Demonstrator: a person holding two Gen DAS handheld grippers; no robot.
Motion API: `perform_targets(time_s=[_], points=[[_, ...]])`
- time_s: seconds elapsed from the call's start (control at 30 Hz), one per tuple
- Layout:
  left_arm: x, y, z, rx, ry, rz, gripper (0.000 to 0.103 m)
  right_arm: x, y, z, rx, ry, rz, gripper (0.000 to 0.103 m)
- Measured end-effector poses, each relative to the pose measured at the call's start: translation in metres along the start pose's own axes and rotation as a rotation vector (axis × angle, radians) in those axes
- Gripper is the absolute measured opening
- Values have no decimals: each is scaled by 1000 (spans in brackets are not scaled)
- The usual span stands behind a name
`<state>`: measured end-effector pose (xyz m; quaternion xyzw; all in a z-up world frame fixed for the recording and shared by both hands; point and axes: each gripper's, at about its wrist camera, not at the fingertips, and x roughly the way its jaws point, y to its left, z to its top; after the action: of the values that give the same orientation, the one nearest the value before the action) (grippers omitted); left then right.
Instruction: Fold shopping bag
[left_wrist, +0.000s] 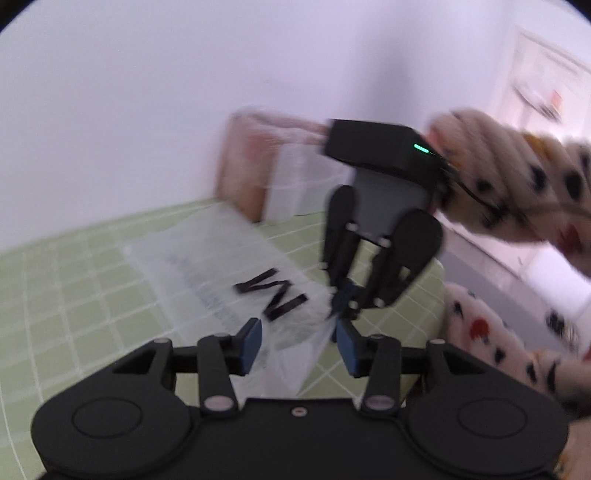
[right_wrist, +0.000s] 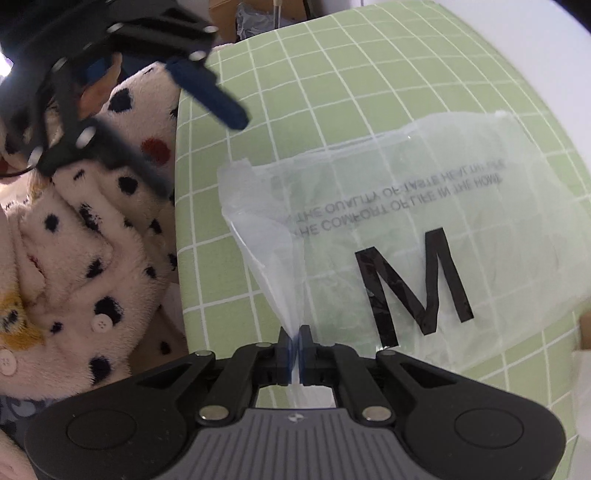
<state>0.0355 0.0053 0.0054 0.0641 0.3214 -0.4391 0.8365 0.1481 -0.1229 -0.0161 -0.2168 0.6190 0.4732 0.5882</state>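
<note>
A clear plastic shopping bag (right_wrist: 424, 206) with a big black M and grey lettering lies flat on the green checked table (right_wrist: 332, 74). My right gripper (right_wrist: 295, 341) is shut on one of the bag's handles, which is pulled up into a taut peak. In the left wrist view the same bag (left_wrist: 221, 284) stretches away, and the right gripper (left_wrist: 341, 302) pinches its near corner. My left gripper (left_wrist: 297, 341) stands open just in front of that pinched handle, its blue pads on either side of the plastic, not closed on it. It also shows blurred at top left as the left gripper (right_wrist: 177, 74).
A person in a spotted fleece sleeve (left_wrist: 517, 177) and coat (right_wrist: 85, 258) stands at the table's edge (right_wrist: 181, 221). A brown box and a pale cloth bundle (left_wrist: 258, 166) sit at the far end by the white wall.
</note>
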Motion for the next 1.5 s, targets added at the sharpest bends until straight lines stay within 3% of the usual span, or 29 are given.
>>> perform_targets(time_s=[0.1, 0.4, 0.57, 0.77, 0.93, 1.03, 1.23, 1.33, 1.43, 1.5], points=[[22, -18, -5, 162, 61, 27, 47, 1, 0, -2, 13, 1, 10, 4], [44, -8, -13, 186, 112, 21, 45, 2, 1, -1, 2, 8, 4, 4], [56, -2, -18, 198, 139, 18, 38, 1, -4, -2, 26, 1, 18, 4], [62, 6, -20, 227, 169, -78, 38, 2, -3, 1, 14, 10, 12, 4], [62, 11, -19, 201, 196, -97, 35, 1, -8, 1, 20, 8, 14, 4], [65, 17, -18, 147, 207, -93, 24, 1, -7, 2, 26, 5, 16, 5], [68, 45, -15, -154, 230, -123, 16, 4, -14, 0, 68, -11, 44, 5], [75, 63, -13, -367, 277, -148, 12, 5, -21, -3, 110, -18, 88, 5], [89, 92, -18, -670, 378, -233, 8, 9, -30, -9, 169, -23, 176, 5], [97, 107, -26, -807, 419, -277, 7, 11, -40, -13, 222, -40, 230, 5]])
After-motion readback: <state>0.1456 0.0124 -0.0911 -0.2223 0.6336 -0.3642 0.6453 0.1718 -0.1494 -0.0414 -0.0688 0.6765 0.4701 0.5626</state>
